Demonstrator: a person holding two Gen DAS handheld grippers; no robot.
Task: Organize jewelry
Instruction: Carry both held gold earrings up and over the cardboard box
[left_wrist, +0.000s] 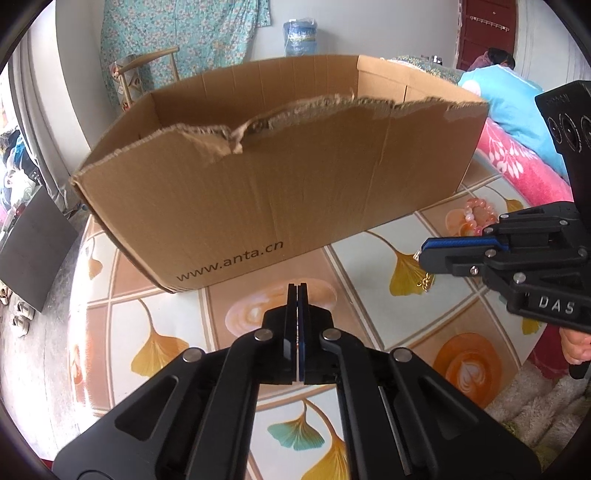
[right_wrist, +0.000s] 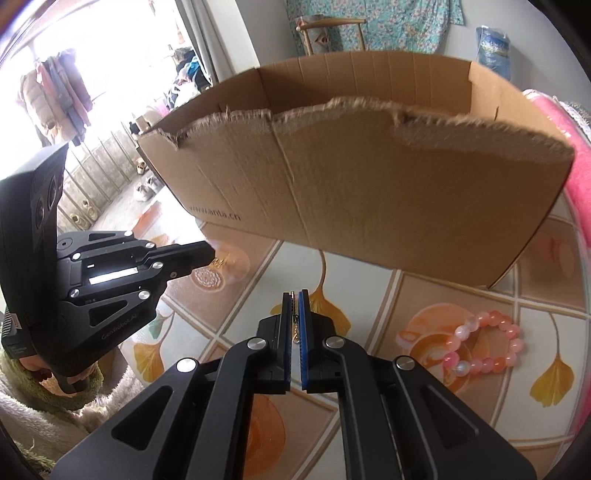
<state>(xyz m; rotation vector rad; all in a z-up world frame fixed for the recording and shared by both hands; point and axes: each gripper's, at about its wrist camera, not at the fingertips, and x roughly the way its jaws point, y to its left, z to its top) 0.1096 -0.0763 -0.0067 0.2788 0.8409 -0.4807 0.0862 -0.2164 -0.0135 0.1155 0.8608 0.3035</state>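
The cardboard box is plain tan with dark grey lettering. The tablecloth shows pale tiles with yellow and teal ginkgo leaves and orange coffee cups. The bead bracelet is pink and peach. Both grippers are black with blue pads.

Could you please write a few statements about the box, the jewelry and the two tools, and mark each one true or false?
1. The right tool is shut on a thin gold chain. True.
2. The pink bead bracelet lies inside the cardboard box. False: it lies on the patterned table, in front of the box.
3. The left tool holds a bracelet. False: it is shut with nothing between its pads.
4. The box's near rim is torn and ragged. True.
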